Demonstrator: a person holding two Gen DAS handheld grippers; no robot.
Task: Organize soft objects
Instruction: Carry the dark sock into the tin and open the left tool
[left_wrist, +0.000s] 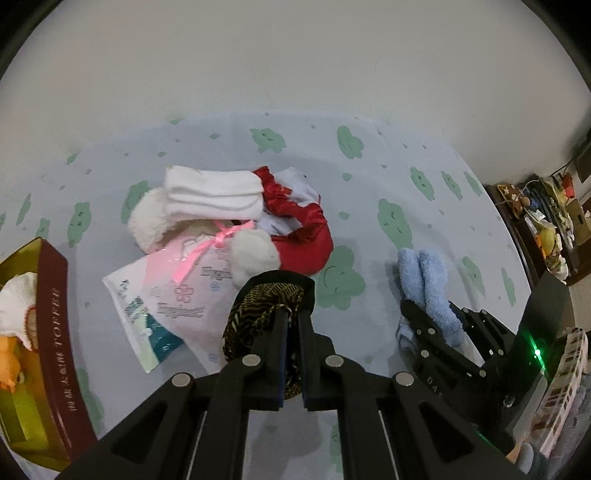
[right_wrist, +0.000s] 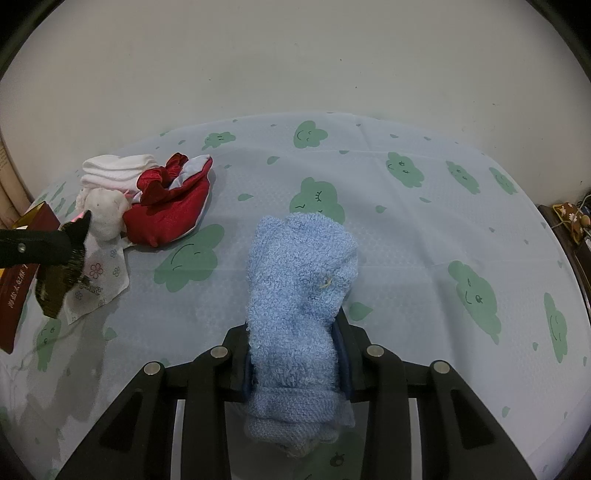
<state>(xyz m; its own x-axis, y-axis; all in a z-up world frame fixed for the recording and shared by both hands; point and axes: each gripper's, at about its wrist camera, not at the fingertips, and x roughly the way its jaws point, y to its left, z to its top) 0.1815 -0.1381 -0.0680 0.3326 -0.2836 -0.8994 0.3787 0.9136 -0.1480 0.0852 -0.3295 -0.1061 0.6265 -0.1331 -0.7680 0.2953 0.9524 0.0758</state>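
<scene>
My left gripper (left_wrist: 291, 317) is shut on a black and gold patterned cloth (left_wrist: 258, 317), which hangs above the table beside the pile; the same cloth (right_wrist: 59, 284) dangles from it at the left of the right wrist view. My right gripper (right_wrist: 295, 332) is shut on a fluffy blue sock (right_wrist: 299, 295), seen also in the left wrist view as the blue sock (left_wrist: 428, 288). The pile holds folded white socks (left_wrist: 214, 195), a red satin pouch (left_wrist: 303, 236), a white plush toy (left_wrist: 255, 254) and a pink tissue pack (left_wrist: 184, 291).
A dark red toffee box (left_wrist: 62, 332) with a white cloth and orange items inside stands at the left. A blue tablecloth (right_wrist: 406, 229) with green clouds covers the round table against a pale wall. Cluttered shelves (left_wrist: 546, 221) stand to the right.
</scene>
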